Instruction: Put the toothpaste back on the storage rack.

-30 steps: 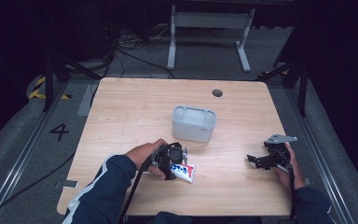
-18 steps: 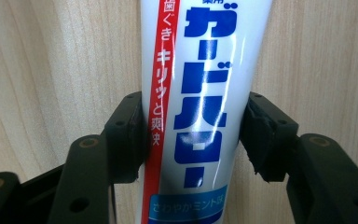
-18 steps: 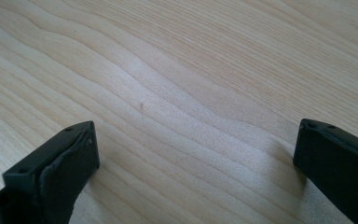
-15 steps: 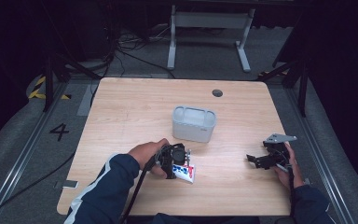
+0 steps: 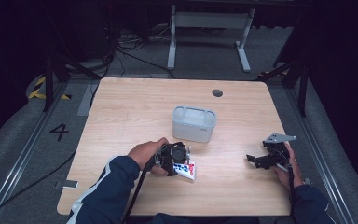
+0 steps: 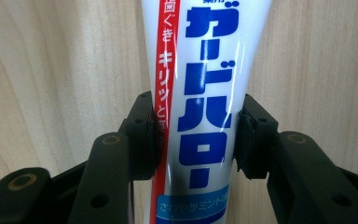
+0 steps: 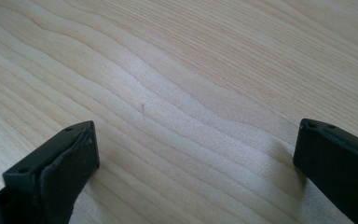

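Now: your left hand-held gripper (image 6: pixel 193 135) has just been closing, pinching toothpaste tube (image 6: pixel 200 70), lower-centre counter (image 5: pixel 135 107); ready to lift.

We see a light wooden table (image 5: pixel 135 112) with a small round hole (image 5: pixel 217 93) near its far edge, on grey floor (image 5: pixel 23 140) marked "4" (image 5: pixel 59 131). Behind stand a white metal frame (image 5: pixel 209 21), cables (image 5: pixel 121 51) and darkness.

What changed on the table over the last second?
The left tool has just been closing its jaws, and its pads now press both sides of the toothpaste tube. The right tool, grey container and table stayed as they were.
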`<state>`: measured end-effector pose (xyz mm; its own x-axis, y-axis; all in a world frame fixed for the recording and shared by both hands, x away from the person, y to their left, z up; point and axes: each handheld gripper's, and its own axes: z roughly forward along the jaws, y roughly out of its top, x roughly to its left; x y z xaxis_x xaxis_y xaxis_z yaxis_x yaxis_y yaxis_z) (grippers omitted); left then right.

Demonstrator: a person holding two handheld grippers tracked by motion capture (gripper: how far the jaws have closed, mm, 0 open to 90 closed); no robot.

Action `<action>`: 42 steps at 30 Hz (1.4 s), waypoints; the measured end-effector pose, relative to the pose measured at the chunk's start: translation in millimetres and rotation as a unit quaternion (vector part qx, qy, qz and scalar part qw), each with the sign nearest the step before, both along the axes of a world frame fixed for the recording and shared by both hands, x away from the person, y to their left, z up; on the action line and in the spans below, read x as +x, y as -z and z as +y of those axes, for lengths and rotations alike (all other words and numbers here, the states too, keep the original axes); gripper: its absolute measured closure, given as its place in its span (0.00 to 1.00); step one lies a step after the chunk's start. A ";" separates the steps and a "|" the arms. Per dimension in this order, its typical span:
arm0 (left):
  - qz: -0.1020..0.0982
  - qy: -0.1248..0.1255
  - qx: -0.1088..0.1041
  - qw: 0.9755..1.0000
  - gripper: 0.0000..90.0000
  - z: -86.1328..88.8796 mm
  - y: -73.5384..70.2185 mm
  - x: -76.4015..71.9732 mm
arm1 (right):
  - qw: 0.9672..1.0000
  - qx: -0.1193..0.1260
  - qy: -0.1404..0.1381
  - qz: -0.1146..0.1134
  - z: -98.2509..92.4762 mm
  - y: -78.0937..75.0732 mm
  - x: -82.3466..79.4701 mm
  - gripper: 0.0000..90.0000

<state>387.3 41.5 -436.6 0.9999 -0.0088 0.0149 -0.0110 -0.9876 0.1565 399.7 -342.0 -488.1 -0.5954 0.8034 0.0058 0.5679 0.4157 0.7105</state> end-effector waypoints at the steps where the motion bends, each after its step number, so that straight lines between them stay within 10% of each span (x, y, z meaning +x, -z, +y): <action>1: -0.002 -0.001 -0.002 1.000 0.64 0.4 -0.6 -0.1 | 1.000 0.000 0.000 0.000 0.0 0.0 0.0 0.00; 21: -0.037 -0.022 -0.106 0.993 0.68 12.4 -18.6 -4.7 | 1.000 -0.001 -0.003 -0.001 -1.0 0.0 -3.0 0.00; 42: -0.056 -0.063 -0.215 0.973 0.69 37.9 -45.5 -13.3 | 1.000 -0.001 -0.003 -0.001 -1.0 0.0 -3.0 0.00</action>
<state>374.0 79.4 -391.0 0.9845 0.1451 0.0980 0.0657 -0.8251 0.5611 396.7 -342.9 -488.2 -0.6004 0.7997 0.0028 0.5638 0.4208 0.7107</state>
